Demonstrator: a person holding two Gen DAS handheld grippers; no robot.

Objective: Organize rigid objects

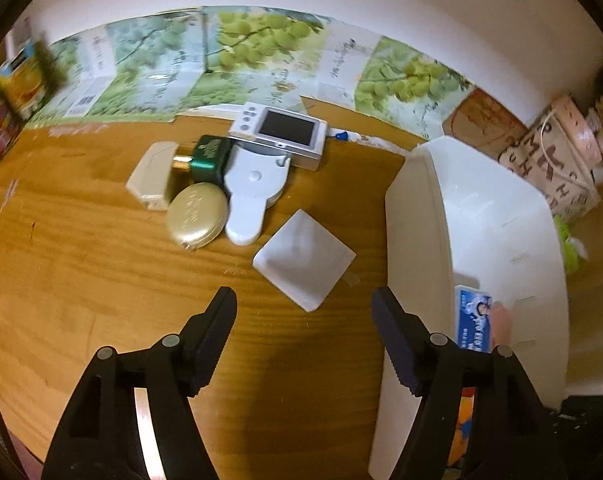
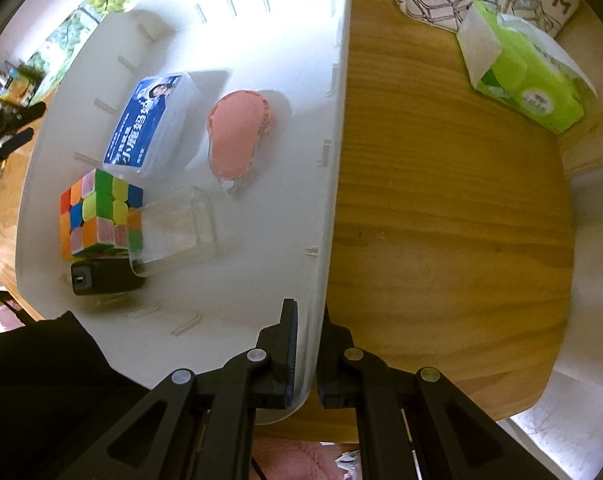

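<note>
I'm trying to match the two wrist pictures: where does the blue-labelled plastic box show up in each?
Left wrist view: the blue-labelled box sits at lower right, inside the white bin, partly hidden behind the left gripper's finger.
Right wrist view: the box lies at upper left on the bin floor, beside the pink object.
Shared landmark: the white bin.

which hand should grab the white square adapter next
Left: its open fingers hang just before the white square adapter, nothing between them. The right gripper is shut on the white bin's wall.
</note>
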